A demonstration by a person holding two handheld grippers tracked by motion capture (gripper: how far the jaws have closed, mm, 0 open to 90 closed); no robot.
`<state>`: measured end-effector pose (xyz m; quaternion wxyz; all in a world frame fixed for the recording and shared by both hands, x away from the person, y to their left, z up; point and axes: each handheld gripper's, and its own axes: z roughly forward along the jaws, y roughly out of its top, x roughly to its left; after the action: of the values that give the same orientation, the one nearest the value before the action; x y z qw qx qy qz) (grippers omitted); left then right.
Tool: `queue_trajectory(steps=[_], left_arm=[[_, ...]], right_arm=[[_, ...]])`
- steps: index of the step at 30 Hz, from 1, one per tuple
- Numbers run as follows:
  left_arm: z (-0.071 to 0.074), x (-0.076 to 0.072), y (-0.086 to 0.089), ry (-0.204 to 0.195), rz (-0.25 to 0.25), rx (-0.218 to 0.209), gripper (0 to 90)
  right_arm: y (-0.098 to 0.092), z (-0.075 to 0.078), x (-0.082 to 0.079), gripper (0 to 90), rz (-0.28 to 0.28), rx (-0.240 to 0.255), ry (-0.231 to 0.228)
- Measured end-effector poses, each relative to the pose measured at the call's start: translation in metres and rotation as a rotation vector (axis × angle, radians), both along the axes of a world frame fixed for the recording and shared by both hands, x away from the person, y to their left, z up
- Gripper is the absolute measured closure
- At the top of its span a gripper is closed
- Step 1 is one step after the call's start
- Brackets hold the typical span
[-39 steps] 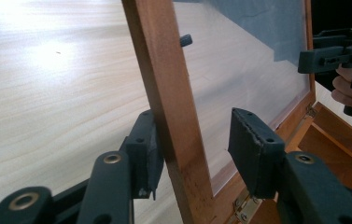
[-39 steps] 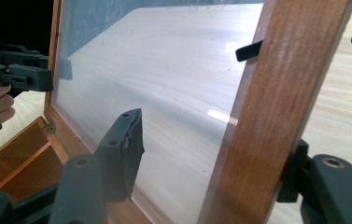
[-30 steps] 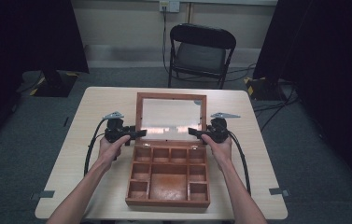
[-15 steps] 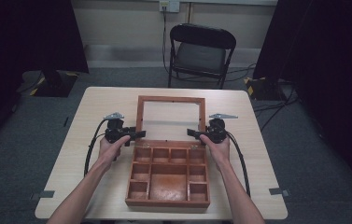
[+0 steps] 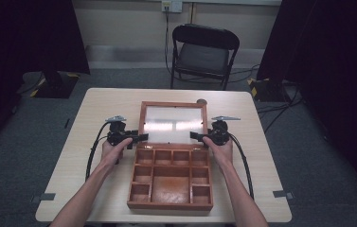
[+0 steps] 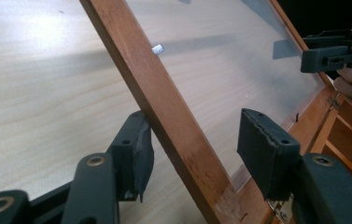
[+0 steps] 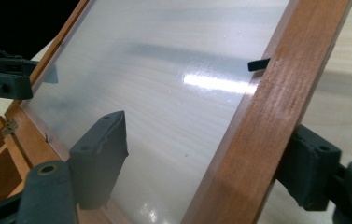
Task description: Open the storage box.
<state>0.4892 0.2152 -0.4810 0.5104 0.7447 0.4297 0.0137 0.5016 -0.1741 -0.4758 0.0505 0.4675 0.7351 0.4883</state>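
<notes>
A wooden compartment box (image 5: pixel 169 205) lies open on the table, its glass-paned lid (image 5: pixel 174 118) raised at the far side and leaning back. My left gripper (image 5: pixel 139 138) is at the lid's left frame rail (image 6: pixel 164 107). Its jaws stand wide apart astride the rail, the outer pad (image 6: pixel 138 156) against the wood and the inner pad (image 6: pixel 264 154) off the glass. My right gripper (image 5: pixel 196 136) mirrors this on the right rail (image 7: pixel 267 107). One of its pads (image 7: pixel 306 168) sits behind the wood and the other (image 7: pixel 101 156) is clear of the pane. Both are open.
A black folding chair (image 5: pixel 204 52) stands beyond the table's far edge. A small brown round thing (image 5: pixel 201 101) sits on the table just behind the lid's top right corner. A small metal stud (image 6: pixel 158 48) lies on the table near the left rail.
The lid's top edge has come slightly lower in the high view, and the pane's glare has shifted. Both grippers have stayed beside the lid's rails, shifting only a little.
</notes>
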Motion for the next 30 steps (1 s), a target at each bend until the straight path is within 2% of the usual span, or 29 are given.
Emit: queue_trajectory(steps=[7, 9, 11, 16, 19, 21, 26, 30], left_arm=[[-0.004, 0.0, 0.002, 0.016, -0.008, 0.016, 38.9], [-0.004, 0.0, 0.001, 0.02, -0.007, 0.033, 37.4], [-0.005, 0.001, 0.002, 0.034, -0.006, 0.015, 36.1], [-0.011, 0.003, 0.004, 0.075, -0.004, -0.014, 34.6], [-0.011, 0.003, 0.003, 0.059, 0.007, 0.011, 32.6], [-0.011, 0.003, 0.003, 0.061, 0.009, 0.013, 33.3], [-0.01, 0.002, 0.007, 0.063, 0.029, 0.03, 29.0], [-0.005, -0.003, 0.018, 0.048, 0.05, 0.051, 26.8]], right_arm=[[0.001, -0.006, 0.001, 18.7, -0.009, -0.009, 0.027], [0.002, -0.006, 0.002, 16.6, -0.025, -0.027, 0.03], [0.002, -0.006, 0.002, 15.7, -0.036, -0.043, 0.03], [0.003, -0.01, 0.002, 14.2, -0.046, -0.039, 0.06], [0.002, -0.01, 0.003, 13.3, -0.069, -0.064, 0.078], [0.0, -0.013, 0.004, 14.4, -0.058, -0.052, 0.091], [-0.002, -0.011, 0.003, 14.7, -0.051, -0.053, 0.093], [-0.008, -0.009, -0.001, 16.4, -0.063, -0.062, 0.081]])
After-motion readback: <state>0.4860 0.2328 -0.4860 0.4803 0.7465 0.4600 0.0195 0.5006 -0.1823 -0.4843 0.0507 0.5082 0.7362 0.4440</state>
